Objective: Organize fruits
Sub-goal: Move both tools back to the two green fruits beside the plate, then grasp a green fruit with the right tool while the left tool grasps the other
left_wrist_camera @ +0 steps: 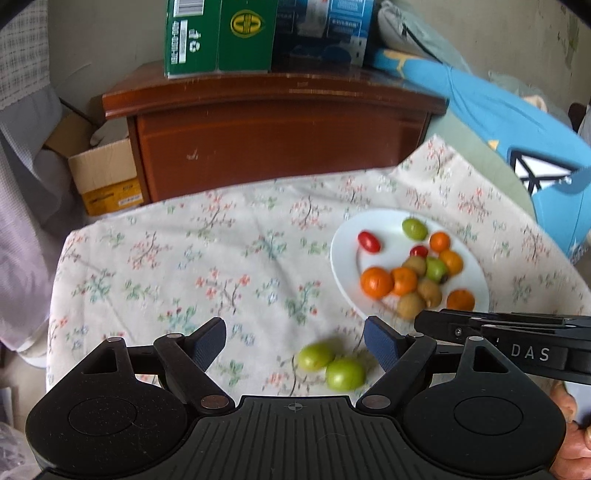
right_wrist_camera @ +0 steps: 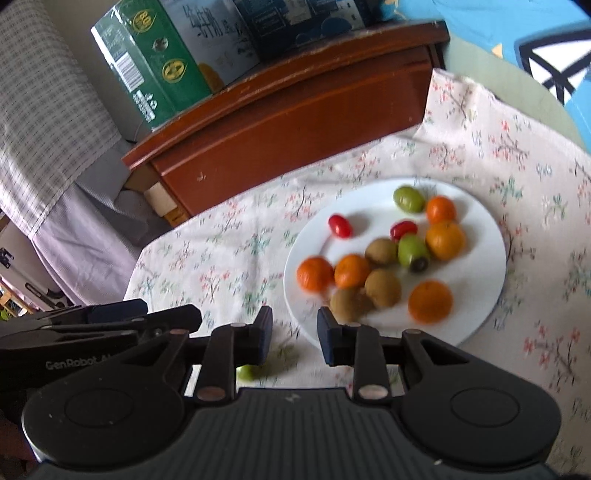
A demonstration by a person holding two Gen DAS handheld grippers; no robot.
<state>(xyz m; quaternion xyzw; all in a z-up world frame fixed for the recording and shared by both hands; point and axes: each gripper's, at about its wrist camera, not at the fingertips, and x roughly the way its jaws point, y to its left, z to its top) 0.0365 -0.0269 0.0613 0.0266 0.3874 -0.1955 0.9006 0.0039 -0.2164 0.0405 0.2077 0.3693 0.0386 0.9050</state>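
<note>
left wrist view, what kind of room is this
Probably a lived-in bedroom or spare room at home: a wooden cabinet stacked with boxes, bedding heaped beside it, and a flowered cloth over the table.

A wooden cabinet (left_wrist_camera: 273, 136) stands across the upper middle of the frame, with a green carton (left_wrist_camera: 218, 35) on top. At the left, a cardboard box (left_wrist_camera: 105, 177) sits beside it, and blue fabric (left_wrist_camera: 517, 122) fills the upper right.
</note>
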